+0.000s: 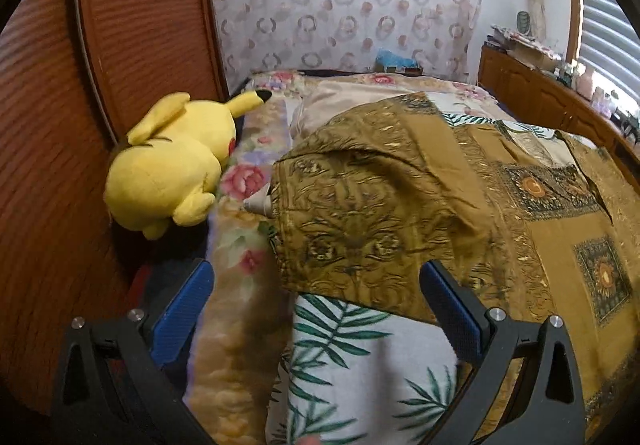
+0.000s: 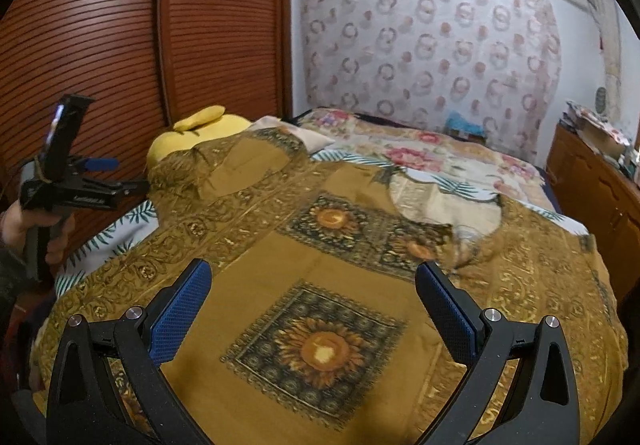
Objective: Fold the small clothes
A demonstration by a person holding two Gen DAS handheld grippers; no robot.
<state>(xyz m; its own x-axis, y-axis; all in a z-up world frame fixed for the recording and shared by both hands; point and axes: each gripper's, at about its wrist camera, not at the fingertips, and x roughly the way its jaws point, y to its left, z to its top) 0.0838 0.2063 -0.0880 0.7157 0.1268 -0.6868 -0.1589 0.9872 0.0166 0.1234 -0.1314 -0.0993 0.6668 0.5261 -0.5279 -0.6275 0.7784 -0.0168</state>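
While a bed point(image 2: 460, 161) fills the room, a mustard-gold printed garment point(image 2: 320, 245) lies spread across it, directly beneath the right gripper point(image 2: 312, 309), jaws apart, empty; the left gripper point(image 1: 316, 305), likewise apart, hovers at the garment's folded edge beside a yellow plush toy point(image 1: 168, 165).

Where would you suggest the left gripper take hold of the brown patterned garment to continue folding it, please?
Probably the near hem edge of the brown garment, where it drapes over the leaf-print sheet. That edge lies free and loosely raised between the open fingers of the left gripper, so come from the near side, low, sliding one finger beneath it.
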